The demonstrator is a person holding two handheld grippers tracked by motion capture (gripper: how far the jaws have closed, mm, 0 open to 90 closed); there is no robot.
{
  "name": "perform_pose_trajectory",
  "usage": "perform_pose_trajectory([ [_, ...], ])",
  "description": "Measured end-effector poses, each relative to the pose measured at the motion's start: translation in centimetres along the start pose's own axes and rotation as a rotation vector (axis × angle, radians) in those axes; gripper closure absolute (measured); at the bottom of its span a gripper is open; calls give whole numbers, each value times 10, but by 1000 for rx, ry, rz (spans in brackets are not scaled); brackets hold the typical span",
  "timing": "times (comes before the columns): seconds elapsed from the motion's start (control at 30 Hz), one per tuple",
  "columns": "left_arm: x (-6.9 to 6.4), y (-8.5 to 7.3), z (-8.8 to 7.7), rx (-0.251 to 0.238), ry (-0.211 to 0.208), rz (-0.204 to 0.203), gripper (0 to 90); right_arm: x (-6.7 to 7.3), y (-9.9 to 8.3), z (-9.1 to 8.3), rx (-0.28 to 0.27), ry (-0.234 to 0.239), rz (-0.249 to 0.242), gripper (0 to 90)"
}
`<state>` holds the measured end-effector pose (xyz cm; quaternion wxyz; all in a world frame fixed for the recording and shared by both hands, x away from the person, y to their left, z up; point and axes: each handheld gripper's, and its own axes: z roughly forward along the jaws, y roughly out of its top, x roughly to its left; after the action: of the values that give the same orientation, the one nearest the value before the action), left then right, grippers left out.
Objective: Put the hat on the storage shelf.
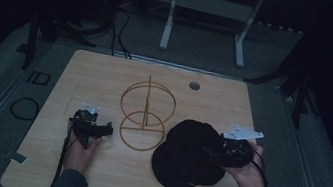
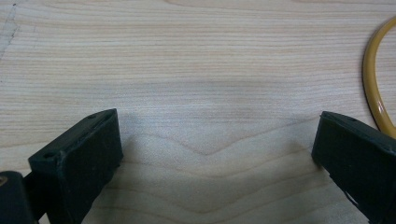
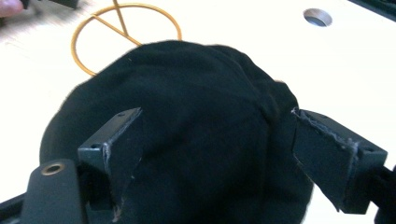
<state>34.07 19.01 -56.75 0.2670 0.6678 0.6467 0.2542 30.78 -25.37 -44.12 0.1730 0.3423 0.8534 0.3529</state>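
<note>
While the black cap [image 1: 189, 154] lies right of the yellow wire stand [image 1: 144, 116] on the wooden table [image 1: 91, 172], the left gripper [image 1: 107, 129] rests left of the stand. Its own view shows jaws spread wide over bare wood. The right gripper [image 3: 215, 144] gapes open around the cap's crown.

No text, label, brand, number or sign can be read in these pictures.
</note>
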Motion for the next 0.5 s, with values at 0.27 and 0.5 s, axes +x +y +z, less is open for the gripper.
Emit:
perform_pose_trajectory([
  [0.27, 0, 0, 0, 0, 0, 0, 12, 7, 16, 11, 1, 64, -37, 143],
  [0.5, 0, 0, 0, 0, -1, 1, 12, 12, 31, 27, 12, 125, -74, 132],
])
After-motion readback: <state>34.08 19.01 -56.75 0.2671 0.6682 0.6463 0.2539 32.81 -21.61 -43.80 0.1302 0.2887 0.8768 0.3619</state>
